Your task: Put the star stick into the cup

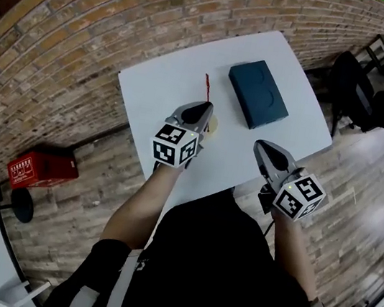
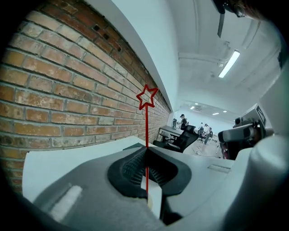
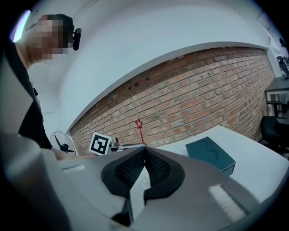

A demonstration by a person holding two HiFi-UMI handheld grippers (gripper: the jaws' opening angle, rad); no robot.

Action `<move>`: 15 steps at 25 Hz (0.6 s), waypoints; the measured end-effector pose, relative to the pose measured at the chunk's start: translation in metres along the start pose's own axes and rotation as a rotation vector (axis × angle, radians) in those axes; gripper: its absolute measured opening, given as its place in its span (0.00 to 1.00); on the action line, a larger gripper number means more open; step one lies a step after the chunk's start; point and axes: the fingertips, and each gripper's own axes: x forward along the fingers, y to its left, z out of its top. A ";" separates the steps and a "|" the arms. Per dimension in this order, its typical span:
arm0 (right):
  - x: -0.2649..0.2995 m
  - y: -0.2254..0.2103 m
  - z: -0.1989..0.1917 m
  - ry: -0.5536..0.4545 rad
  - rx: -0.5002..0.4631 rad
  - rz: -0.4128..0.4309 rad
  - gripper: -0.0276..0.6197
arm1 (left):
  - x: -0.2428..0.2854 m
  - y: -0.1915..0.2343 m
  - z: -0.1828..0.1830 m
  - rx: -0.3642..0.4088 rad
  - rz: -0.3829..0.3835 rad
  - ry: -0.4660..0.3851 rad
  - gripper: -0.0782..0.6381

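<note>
Currently the left hand-held gripper [image 2: 145, 153] pinches the star stick [image 2: 146, 122] low on its thin, probably light, bendy shaft; the right hand-held gripper [image 3: 144, 151] is closed and empty.

Bright, even indoor light is filling all views; a ceiling strip light [image 2: 230, 63] is glowing. Fisheye lenses are bending the brick wall [image 1: 89, 30] and darkening corners.

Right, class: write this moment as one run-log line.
left gripper: shut on star stick, stick upright | right gripper: shut, empty | teal box: on white table
</note>
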 end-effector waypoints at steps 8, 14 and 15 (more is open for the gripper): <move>0.011 -0.019 0.009 0.016 0.003 0.038 0.05 | 0.019 0.004 -0.030 -0.021 0.020 0.076 0.12; 0.020 -0.026 0.016 0.032 0.007 0.070 0.04 | 0.025 0.012 -0.042 -0.036 0.051 0.122 0.12; 0.021 -0.027 0.016 0.037 0.008 0.073 0.05 | 0.025 0.014 -0.045 -0.038 0.055 0.130 0.12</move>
